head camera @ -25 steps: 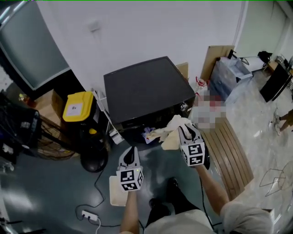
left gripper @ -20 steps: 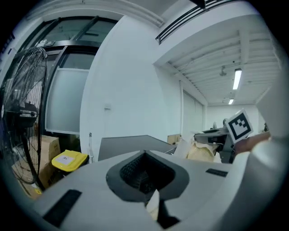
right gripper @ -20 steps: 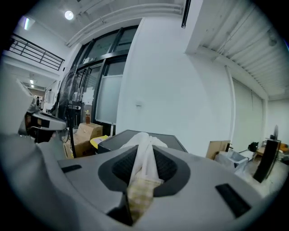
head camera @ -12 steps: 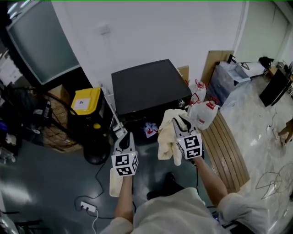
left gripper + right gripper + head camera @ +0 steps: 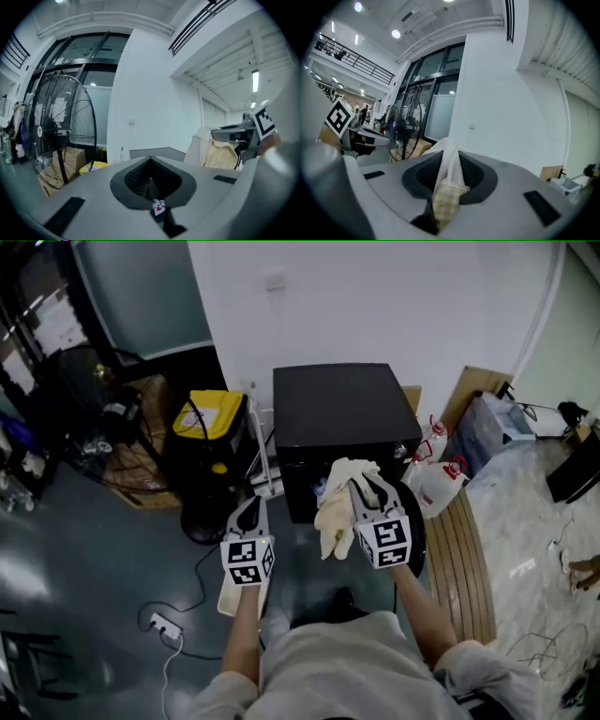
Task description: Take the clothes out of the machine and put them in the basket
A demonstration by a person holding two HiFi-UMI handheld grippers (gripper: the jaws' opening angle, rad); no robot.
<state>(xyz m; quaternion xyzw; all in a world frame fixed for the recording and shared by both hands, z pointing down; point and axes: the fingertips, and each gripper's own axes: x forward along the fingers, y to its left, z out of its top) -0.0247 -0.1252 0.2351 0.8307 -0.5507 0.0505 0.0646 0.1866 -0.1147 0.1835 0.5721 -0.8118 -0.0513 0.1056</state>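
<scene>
Between the nearly closed jaws of the right gripper (image 5: pixel 366 489), pinched by one fold: cream cloth (image 5: pixel 335 512), hanging free before the black machine (image 5: pixel 337 409), presumably raised to clear its opening for carrying. Alongside, left gripper (image 5: pixel 250 510) closed, empty, seemingly spare.

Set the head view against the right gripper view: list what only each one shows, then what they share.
Only the head view: the black machine, the yellow-lidded bin, the white jugs and the slatted bench.
Only the right gripper view: ceiling lights, an upper railing, and the jaws pinching a checked part of the cloth.
Both: the cream cloth held by the right gripper, and the left gripper.
</scene>
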